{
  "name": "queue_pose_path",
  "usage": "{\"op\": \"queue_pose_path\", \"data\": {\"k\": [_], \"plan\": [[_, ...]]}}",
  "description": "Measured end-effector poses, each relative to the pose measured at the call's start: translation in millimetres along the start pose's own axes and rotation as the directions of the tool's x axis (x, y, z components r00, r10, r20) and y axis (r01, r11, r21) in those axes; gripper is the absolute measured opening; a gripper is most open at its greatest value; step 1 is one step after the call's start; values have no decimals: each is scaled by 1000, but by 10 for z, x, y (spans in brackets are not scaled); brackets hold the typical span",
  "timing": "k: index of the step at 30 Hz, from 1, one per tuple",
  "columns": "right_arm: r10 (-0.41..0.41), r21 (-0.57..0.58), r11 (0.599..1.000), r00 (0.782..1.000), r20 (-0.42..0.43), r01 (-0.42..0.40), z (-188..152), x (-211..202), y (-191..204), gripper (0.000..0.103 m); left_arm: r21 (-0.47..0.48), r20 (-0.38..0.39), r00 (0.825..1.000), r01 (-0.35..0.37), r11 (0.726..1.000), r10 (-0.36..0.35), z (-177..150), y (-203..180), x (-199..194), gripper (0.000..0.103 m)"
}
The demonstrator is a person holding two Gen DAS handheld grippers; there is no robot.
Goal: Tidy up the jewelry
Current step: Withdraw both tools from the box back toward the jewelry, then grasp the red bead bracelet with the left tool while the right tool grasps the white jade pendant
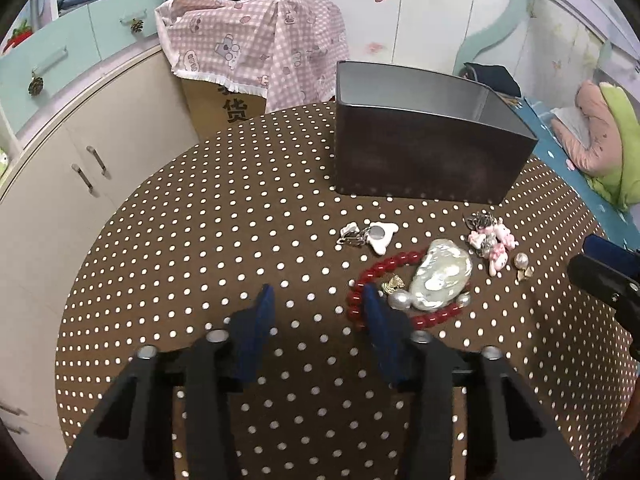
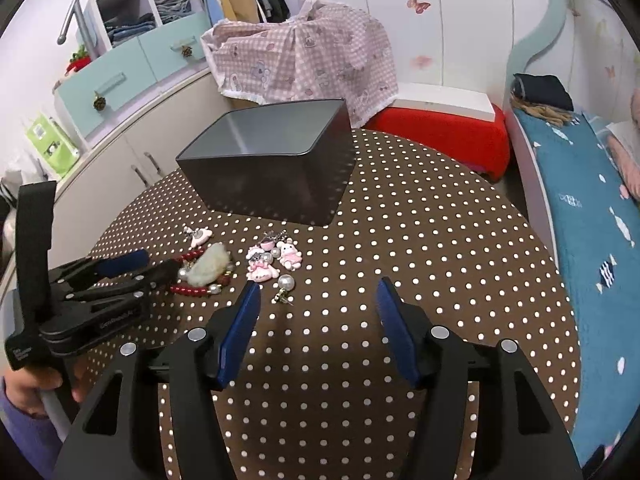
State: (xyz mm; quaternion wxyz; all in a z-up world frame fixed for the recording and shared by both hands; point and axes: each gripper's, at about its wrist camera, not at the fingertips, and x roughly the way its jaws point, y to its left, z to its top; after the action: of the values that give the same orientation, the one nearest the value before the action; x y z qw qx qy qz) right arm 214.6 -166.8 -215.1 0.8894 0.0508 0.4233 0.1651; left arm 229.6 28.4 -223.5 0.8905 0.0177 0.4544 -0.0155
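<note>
A dark open metal box [image 1: 420,160] [image 2: 276,176] stands on the polka-dot table [image 1: 240,240]. In front of it lie a red bead bracelet [image 1: 384,268] [image 2: 188,290], a pale shell pendant [image 1: 440,276] [image 2: 210,266], pearl earrings [image 1: 522,260] [image 2: 286,282], pink bunny charms [image 1: 496,242] [image 2: 276,258] and a white charm [image 1: 378,236] [image 2: 200,236]. My left gripper [image 1: 318,300] [image 2: 154,264] is open, its right finger beside the bracelet. My right gripper [image 2: 316,292] is open and empty, just short of the pearl earrings.
A cardboard box under a pink checked cloth [image 1: 260,40] stands behind the table. White cabinets [image 1: 60,184] are to the left. A red stool [image 2: 440,136] and a bed with a blue cover [image 2: 592,232] are to the right.
</note>
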Motion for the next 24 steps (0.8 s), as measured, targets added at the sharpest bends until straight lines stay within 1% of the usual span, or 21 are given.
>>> {"op": "queue_pose_path", "data": {"k": [1,2,3,5,7,10,13,16,18,24], "plan": [[3,1,1000,1000,0,-3,-4,2,4,59,9,-3,1000,2,1000,-2,-9,-4,-11,30],[4,1,1000,1000,-1,-4,-12,1,3,59,15,-5,1000,4,1000,-4,-16,-3,-19,24],[3,2,1000,1000,-3,-3,-19,9,13,59,20,-7,1000,10,1000,-10,-20,-13,-25,16],[11,1,1000,1000,-9,-11,-30,23,31,59,35,-7,1000,7,999,-6,-38,-48,-39,6],[11,-4,1000,1000,-12,-11,-43,34,62,59,52,0,1000,1,999,-1,-50,-66,-44,6],[19,-12,1000,1000,-7,-19,-51,34,104,59,5,1,997,81,997,-81,-56,-5,-73,6],[27,-31,999,1000,-8,-27,-44,55,200,59,-11,21,991,131,991,-131,-70,27,-164,6],[40,-45,998,999,-12,-40,-40,78,276,59,-20,59,978,202,979,-200,-48,61,-339,6],[45,-48,998,999,-15,-46,-45,89,314,59,-2,77,971,226,974,-226,-16,38,-437,6],[61,-67,996,998,-25,-62,-72,115,453,59,49,128,942,307,950,-311,11,-33,-768,6]]}}
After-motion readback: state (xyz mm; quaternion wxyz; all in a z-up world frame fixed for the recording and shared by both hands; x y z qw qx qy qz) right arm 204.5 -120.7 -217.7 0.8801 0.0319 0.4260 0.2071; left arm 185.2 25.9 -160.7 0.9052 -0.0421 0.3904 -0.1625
